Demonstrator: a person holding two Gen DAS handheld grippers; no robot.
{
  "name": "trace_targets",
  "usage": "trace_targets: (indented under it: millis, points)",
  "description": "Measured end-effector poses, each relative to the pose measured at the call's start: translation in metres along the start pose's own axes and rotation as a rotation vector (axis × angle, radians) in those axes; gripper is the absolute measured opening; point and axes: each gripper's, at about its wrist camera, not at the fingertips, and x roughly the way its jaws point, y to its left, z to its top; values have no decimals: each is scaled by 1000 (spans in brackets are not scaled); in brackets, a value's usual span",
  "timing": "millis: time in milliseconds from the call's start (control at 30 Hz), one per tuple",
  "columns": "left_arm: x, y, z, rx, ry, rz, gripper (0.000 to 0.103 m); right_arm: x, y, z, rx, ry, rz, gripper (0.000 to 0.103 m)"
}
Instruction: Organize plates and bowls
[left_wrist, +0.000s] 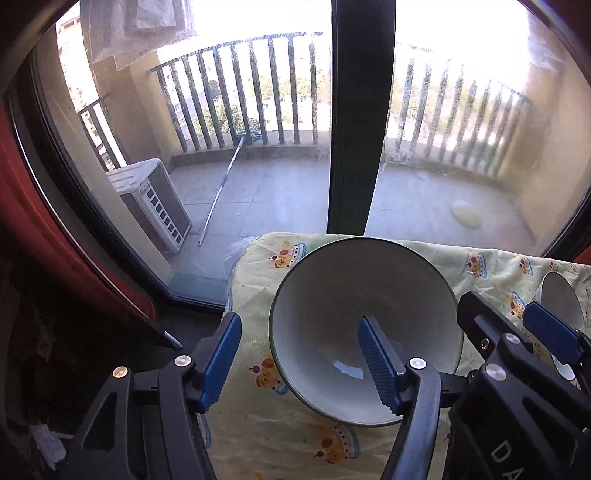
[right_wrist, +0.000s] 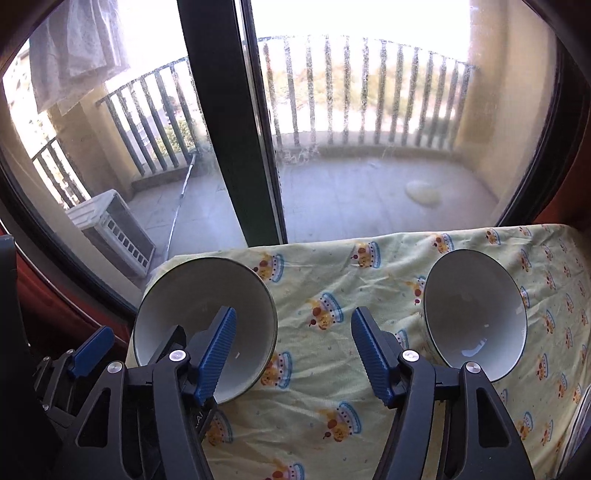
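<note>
Two white bowls stand on a table under a yellow cartoon-print cloth (right_wrist: 332, 280). The left bowl (left_wrist: 354, 306) shows in the right wrist view (right_wrist: 199, 295) too. My left gripper (left_wrist: 299, 358) is open; its right finger hangs over this bowl's inside, its left finger outside the rim. The right bowl (right_wrist: 476, 314) shows at the edge of the left wrist view (left_wrist: 557, 299). My right gripper (right_wrist: 291, 350) is open and empty, above the cloth between the two bowls. It appears in the left wrist view as well (left_wrist: 517, 332).
A glass balcony door with a dark frame post (left_wrist: 354, 122) stands just behind the table. The table's left edge (left_wrist: 231, 295) drops off beside the left bowl. An air-conditioner unit (left_wrist: 151, 199) and a pole (left_wrist: 221, 184) are outside on the balcony.
</note>
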Motion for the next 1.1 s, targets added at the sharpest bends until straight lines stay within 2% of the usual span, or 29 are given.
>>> trace_targets:
  millis: [133,400,467,533,900,1100]
  points:
    - [17,6,2,-6,20,-28,65,17,8,1,-2,8,-6,61]
    - [34,9,10,21,36,-34,40,46,13,5,35,42,-26,42]
    - [36,10,11,23,35,-31,31,51,14,6,32,53,-15,28]
    - [38,12,12,12,51,-53,22,55,16,7,26,62,8,20]
    - [27,5,1,28,60,-41,21,48,12,4,4,83,13,19]
    - [9,0,-12,49,65,-52,21,28,2,-10,24,94,4,19]
